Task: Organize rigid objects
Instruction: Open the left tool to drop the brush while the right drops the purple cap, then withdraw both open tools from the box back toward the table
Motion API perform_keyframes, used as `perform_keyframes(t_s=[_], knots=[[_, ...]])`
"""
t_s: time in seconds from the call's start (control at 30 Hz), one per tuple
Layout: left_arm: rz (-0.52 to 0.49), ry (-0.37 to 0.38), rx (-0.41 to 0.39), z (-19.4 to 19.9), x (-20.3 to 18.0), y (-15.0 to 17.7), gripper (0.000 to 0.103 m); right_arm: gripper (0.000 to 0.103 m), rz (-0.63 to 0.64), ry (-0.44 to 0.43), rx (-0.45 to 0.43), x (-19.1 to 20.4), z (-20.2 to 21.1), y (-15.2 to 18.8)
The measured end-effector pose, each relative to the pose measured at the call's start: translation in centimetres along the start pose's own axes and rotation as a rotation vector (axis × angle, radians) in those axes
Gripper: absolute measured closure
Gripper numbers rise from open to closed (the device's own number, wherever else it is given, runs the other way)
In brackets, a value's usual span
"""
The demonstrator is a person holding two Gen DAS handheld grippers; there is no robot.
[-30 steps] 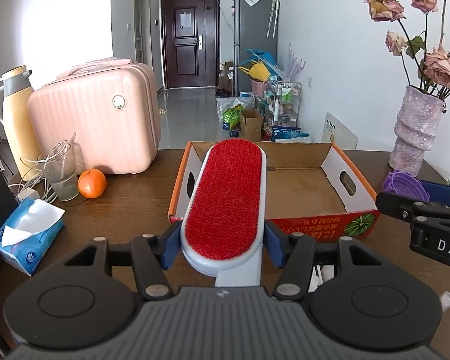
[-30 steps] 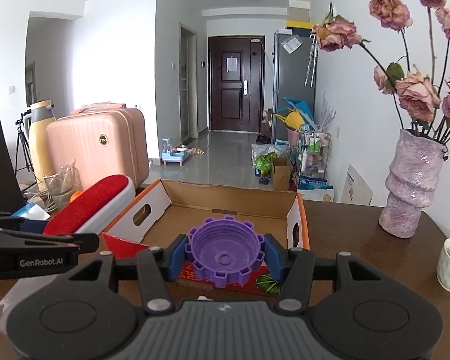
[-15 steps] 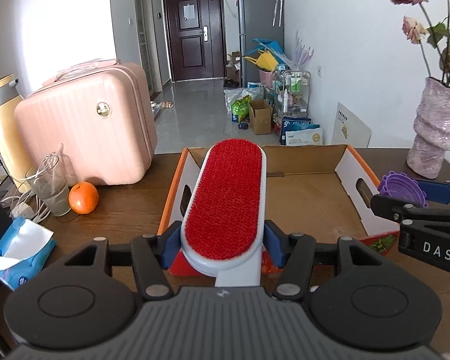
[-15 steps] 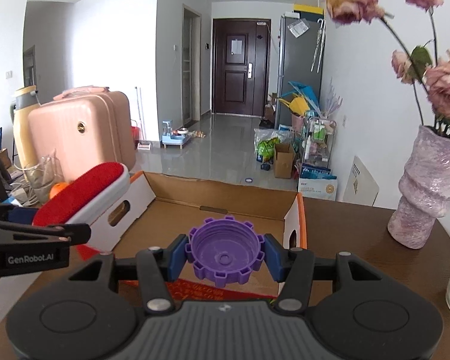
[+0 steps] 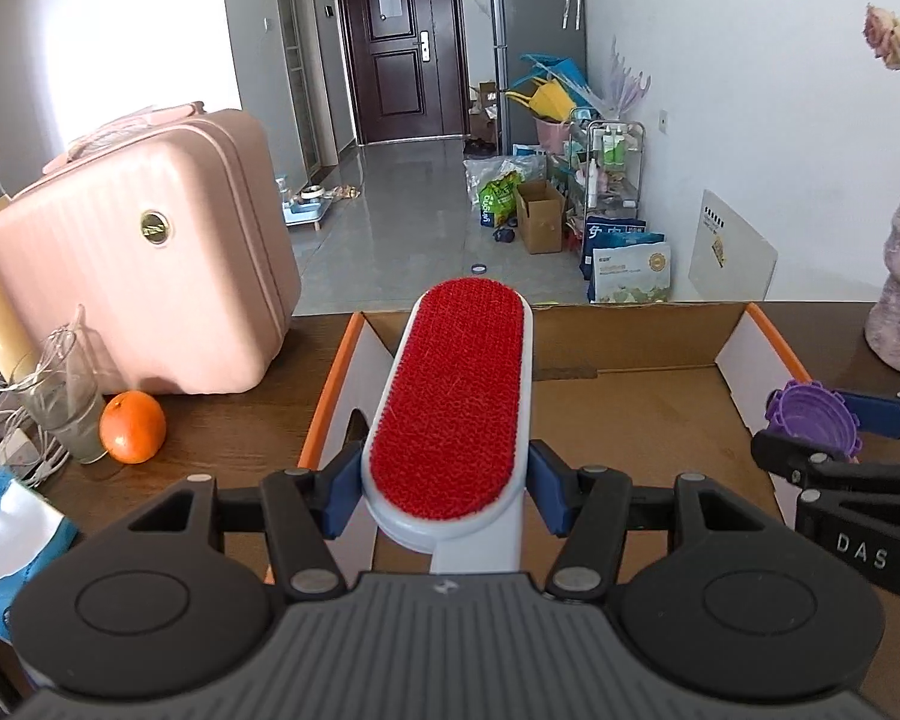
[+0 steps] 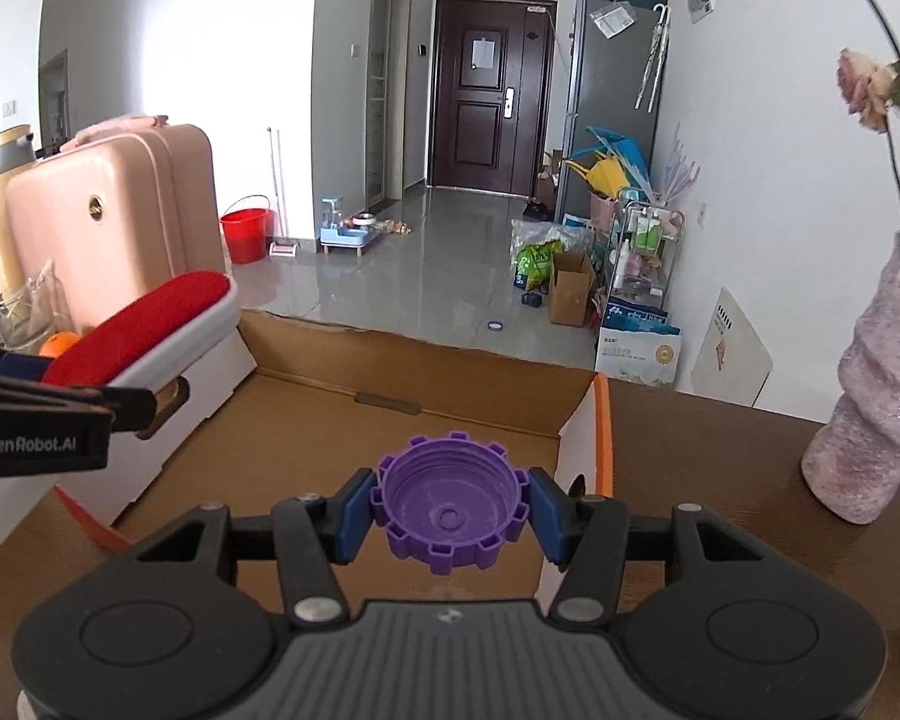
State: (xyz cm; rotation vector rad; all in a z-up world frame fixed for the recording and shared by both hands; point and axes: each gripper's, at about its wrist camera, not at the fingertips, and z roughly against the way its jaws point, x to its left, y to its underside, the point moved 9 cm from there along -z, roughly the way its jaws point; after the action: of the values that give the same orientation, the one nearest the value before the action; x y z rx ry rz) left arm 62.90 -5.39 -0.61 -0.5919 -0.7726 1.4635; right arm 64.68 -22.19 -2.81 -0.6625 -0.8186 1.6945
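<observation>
The red brush (image 5: 450,402) is sitting between the blue pads (image 5: 337,495) of the left gripper (image 5: 447,495), which is squeezing it by its white sides. The brush is pointing away from the camera, red side up, and is hanging over the left end of the box (image 5: 630,420). The purple cap (image 6: 450,510) is sitting between the pads of the right gripper (image 6: 450,513), which is pinching it on both sides. The cap is showing its hollow side, and it is hanging over the box floor, close to the right wall of the box. From the left camera, the right gripper (image 5: 810,438) is showing at the right edge with the cap (image 5: 810,420) in it. From the right camera, the left gripper is showing at the left edge with the brush (image 6: 144,330) sticking out past the box wall. The box (image 6: 390,420) is open at the top, brown inside, with white walls and orange edges. It is sitting on the dark bench (image 5: 222,420). On the bench to the left of the box an orange (image 5: 132,426) is lying just beside a glass (image 5: 66,408), and a pink case (image 5: 144,258) is standing behind them. A blue tissue pack (image 5: 12,534) is lying near the left edge. A pale purple vase (image 6: 876,414) is standing on the bench to the right of the box.
</observation>
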Motion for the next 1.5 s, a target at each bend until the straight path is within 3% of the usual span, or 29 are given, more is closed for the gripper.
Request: perform_keyframes(t_s=[0.53,0.57,0.6,0.63,0.67,1.5], knots=[[-0.025,-0.033,0.094,-4.6,-0.8,0.4,0.042,0.050,0.008,-0.014,0.057,0.3,-3.7,0.1],[-0.028,-0.038,0.095,-4.6,-0.8,0.3,0.030,0.042,0.010,-0.010,0.056,0.3,-3.7,0.1],[-0.028,-0.039,0.087,-4.4,-0.7,0.2,0.009,0.033,0.012,-0.003,0.054,0.3,-3.7,0.1],[-0.023,-0.044,0.067,-3.9,-0.4,0.0,0.001,0.011,0.014,0.005,0.044,0.2,-3.5,0.0],[-0.016,-0.045,0.047,-3.4,-0.1,-0.3,0.000,0.003,0.015,0.006,0.031,0.2,-3.2,0.0],[0.022,0.016,-0.011,1.9,1.4,0.1,0.000,0.000,0.042,0.039,-0.043,0.8,2.9,-0.7]])
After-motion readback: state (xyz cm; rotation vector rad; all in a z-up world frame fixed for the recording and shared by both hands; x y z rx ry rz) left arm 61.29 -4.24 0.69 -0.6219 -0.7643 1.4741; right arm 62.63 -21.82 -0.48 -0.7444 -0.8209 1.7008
